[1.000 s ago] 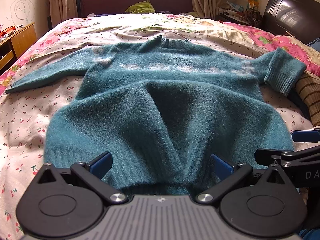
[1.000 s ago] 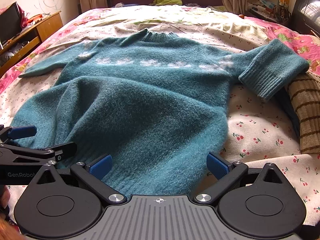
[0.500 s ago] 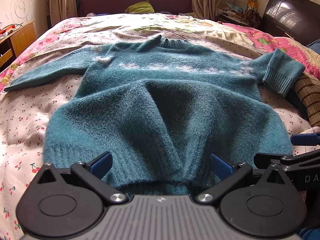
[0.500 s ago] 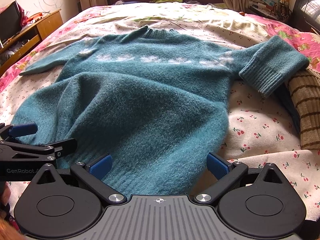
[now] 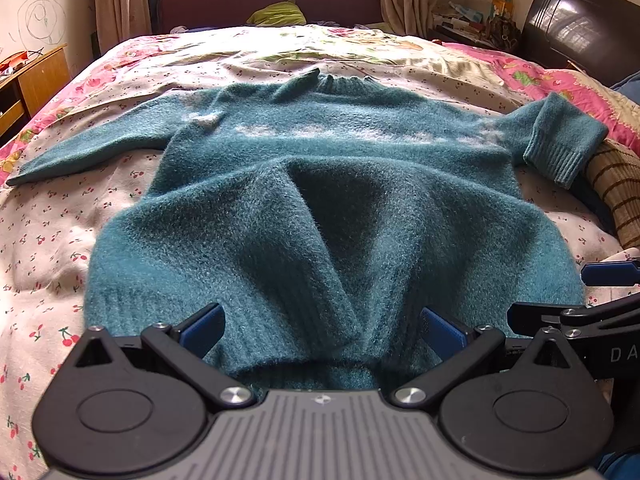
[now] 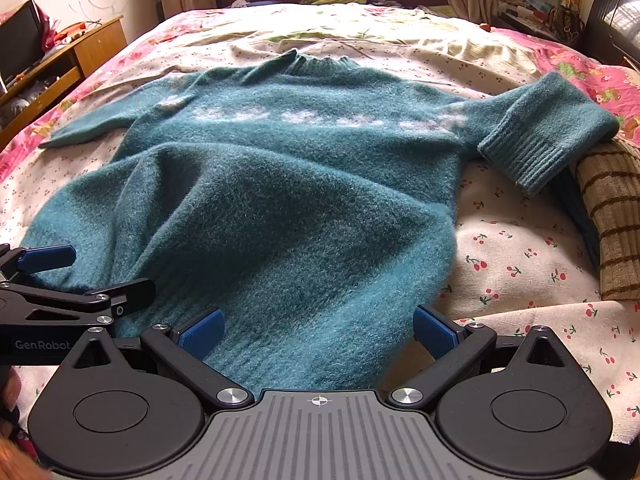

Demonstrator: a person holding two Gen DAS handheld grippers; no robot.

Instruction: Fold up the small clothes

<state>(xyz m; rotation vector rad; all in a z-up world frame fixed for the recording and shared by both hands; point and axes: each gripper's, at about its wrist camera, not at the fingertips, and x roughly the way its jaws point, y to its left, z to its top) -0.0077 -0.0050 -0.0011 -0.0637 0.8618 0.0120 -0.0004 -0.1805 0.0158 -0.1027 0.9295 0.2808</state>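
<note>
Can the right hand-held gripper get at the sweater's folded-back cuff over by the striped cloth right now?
Probably yes. The right hand-held gripper is open at the sweater hem, and only bare cherry-print sheet lies between it and the cuff. The striped cloth sits just under the cuff, so it might get pinched too.

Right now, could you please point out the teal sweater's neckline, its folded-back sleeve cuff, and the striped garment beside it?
sweater neckline [image 6: 320,65]: right wrist view, on the ribbed collar.
sleeve cuff [image 6: 524,158]: right wrist view, on the ribbed band.
striped garment [image 6: 612,216]: right wrist view, on its tan ribbed surface.
</note>
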